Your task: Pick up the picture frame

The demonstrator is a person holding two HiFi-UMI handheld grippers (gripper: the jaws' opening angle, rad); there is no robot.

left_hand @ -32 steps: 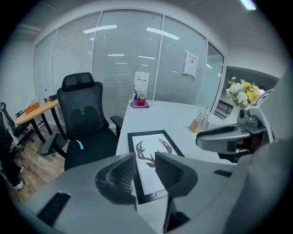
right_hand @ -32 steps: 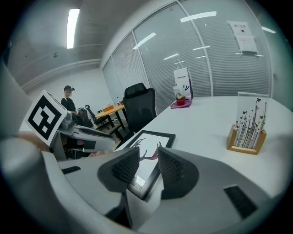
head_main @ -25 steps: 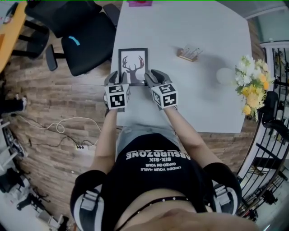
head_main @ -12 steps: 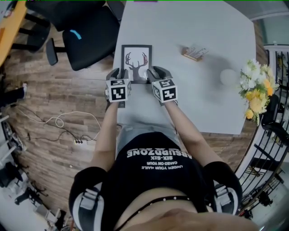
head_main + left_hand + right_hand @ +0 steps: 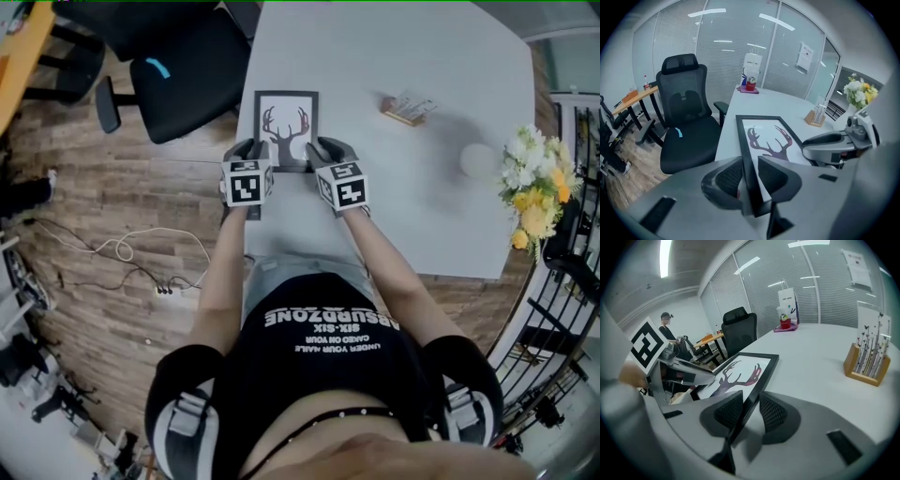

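Note:
The picture frame (image 5: 286,127) is black with a deer-antler print and lies near the white table's (image 5: 394,206) left edge. My left gripper (image 5: 253,155) is shut on its near left corner, and my right gripper (image 5: 319,153) is shut on its near right corner. In the left gripper view the frame's (image 5: 768,136) left border runs between the jaws of the left gripper (image 5: 751,173). The right gripper view has the frame's (image 5: 740,371) right border pinched by the right gripper (image 5: 749,411). The far end of the frame looks to rest on the table.
A black office chair (image 5: 178,75) stands just left of the table beside the frame. A wooden card holder (image 5: 408,110), a white round object (image 5: 476,159) and a bunch of flowers (image 5: 534,187) sit to the right. A paper bag (image 5: 752,65) stands at the far end.
Both grippers have edged slightly forward onto the frame's near corners. The frame stays in about the same place on the table.

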